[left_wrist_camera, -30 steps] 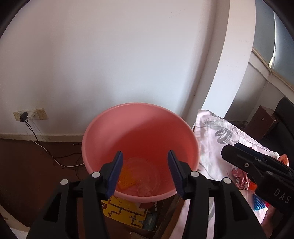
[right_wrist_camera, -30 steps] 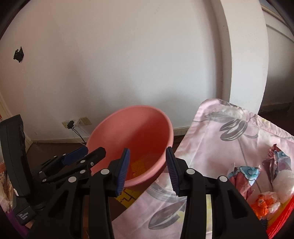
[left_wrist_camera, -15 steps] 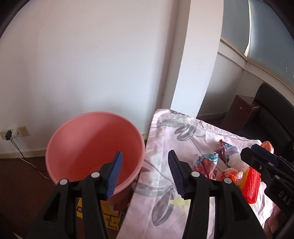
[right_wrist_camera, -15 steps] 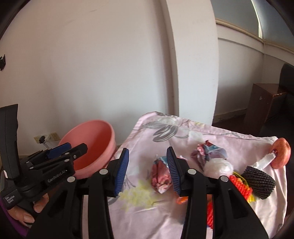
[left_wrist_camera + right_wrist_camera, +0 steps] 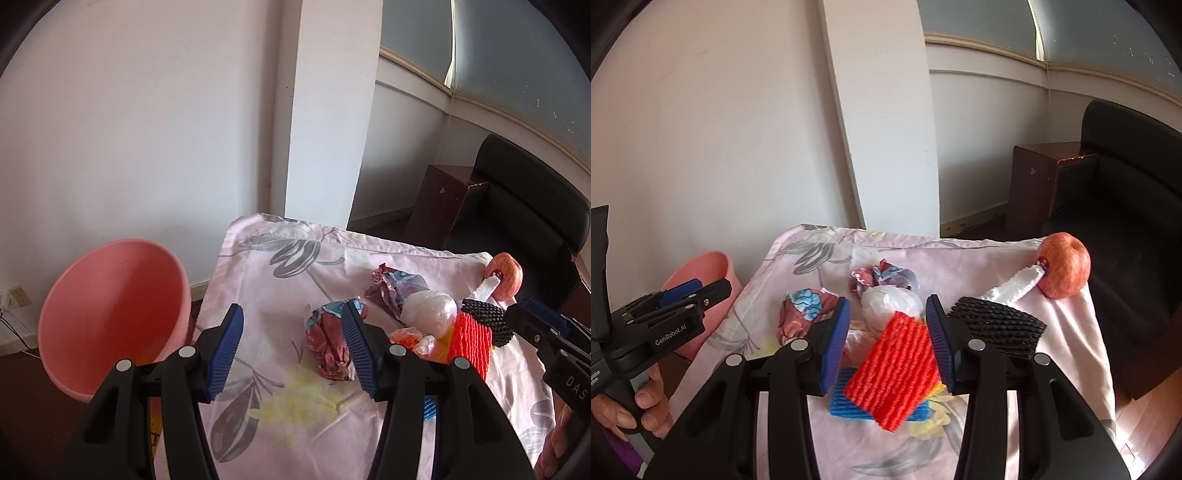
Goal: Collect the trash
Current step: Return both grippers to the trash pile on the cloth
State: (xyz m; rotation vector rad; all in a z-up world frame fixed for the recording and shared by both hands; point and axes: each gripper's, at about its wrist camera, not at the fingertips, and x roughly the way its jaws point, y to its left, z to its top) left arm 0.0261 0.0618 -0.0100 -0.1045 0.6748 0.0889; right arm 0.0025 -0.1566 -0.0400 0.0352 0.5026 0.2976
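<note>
1. Trash lies in a heap on the bench (image 5: 1067,325), which is covered by a pale floral cloth (image 5: 258,266): two crumpled wrappers, a white plastic wad, foam nets and an apple.
2. The near wrapper (image 5: 327,347), red with a blue patch, lies left of the heap; the far wrapper (image 5: 391,286) touches the white wad (image 5: 428,308).
3. A red foam net (image 5: 897,365) lies tilted on a blue net (image 5: 842,406); a black net (image 5: 997,325) sits just right of it, and a white net (image 5: 1015,286) reaches from there to the apple (image 5: 1063,269) at the far right corner.
4. A pink bin (image 5: 110,314) stands left of the bench, by the wall.
5. The left hand-held gripper (image 5: 291,349) hovers over the bench's left part, its jaws wide apart and just now widening; nothing is between them, and the near wrapper lies beyond its right finger.
6. The right hand-held gripper (image 5: 888,338) hovers above the red net with jaws parted and nothing clamped.
7. A hand (image 5: 639,406) holds the left gripper's handle.
</note>
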